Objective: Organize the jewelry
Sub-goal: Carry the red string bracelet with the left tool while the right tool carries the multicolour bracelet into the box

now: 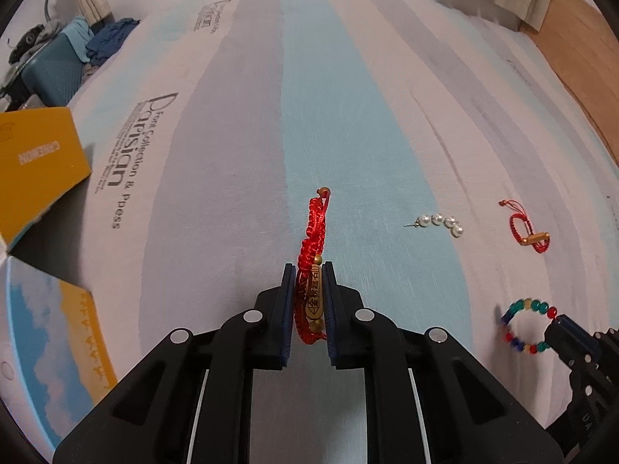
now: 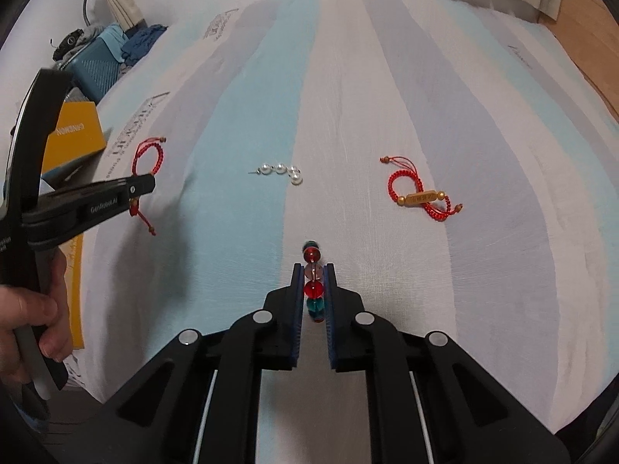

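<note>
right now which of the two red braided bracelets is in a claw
The red bracelet with the gold plate pinched in the left claw. The other red bracelet lies loose on the striped sheet, right of the pearl piece.

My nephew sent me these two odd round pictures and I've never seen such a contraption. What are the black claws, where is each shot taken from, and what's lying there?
Each picture comes from a wide-angle camera riding on a hand-held clamp, looking along its two fingers. A person's hand holds the left one. The left gripper is shut on a red braided bracelet. The right gripper is shut on a coloured bead bracelet. On the striped bedsheet lie a pearl string and a second red bracelet.
</note>
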The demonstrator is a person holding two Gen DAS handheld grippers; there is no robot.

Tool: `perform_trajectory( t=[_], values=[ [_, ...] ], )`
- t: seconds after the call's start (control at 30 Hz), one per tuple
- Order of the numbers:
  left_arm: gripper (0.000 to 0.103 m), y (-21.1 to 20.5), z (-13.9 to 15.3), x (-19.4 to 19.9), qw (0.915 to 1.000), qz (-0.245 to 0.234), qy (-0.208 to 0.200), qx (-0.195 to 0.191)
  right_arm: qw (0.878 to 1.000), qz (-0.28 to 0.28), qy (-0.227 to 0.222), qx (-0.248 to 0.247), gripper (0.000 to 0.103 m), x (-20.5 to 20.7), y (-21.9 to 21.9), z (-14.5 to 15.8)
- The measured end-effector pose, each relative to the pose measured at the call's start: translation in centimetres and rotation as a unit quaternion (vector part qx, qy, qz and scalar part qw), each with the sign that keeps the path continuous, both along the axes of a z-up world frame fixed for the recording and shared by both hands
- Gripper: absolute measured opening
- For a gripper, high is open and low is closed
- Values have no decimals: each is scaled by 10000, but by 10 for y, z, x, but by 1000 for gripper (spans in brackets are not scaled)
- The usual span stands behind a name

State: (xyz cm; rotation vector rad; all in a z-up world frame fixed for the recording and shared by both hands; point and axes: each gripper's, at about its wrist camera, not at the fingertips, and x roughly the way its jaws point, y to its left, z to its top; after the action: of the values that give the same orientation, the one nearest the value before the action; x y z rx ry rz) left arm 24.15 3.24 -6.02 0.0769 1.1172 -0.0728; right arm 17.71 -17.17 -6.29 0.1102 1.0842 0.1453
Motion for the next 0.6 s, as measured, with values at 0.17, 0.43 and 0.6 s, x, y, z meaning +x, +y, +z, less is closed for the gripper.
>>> perform_trajectory(
  t=[0.17,0.43,0.6],
  values=[
    [13,6,20,-16,9999,21,-111,-31,9999,-36,-131,24,9,-10,-2,17],
    [13,14,47,-43,9997,70,-211,-49,9995,-57,-289,105,9,-24,5,45],
    [13,25,64,-63,9995,103,-289,-30,9991,-12,-415,123,9,-32,15,64]
  ],
)
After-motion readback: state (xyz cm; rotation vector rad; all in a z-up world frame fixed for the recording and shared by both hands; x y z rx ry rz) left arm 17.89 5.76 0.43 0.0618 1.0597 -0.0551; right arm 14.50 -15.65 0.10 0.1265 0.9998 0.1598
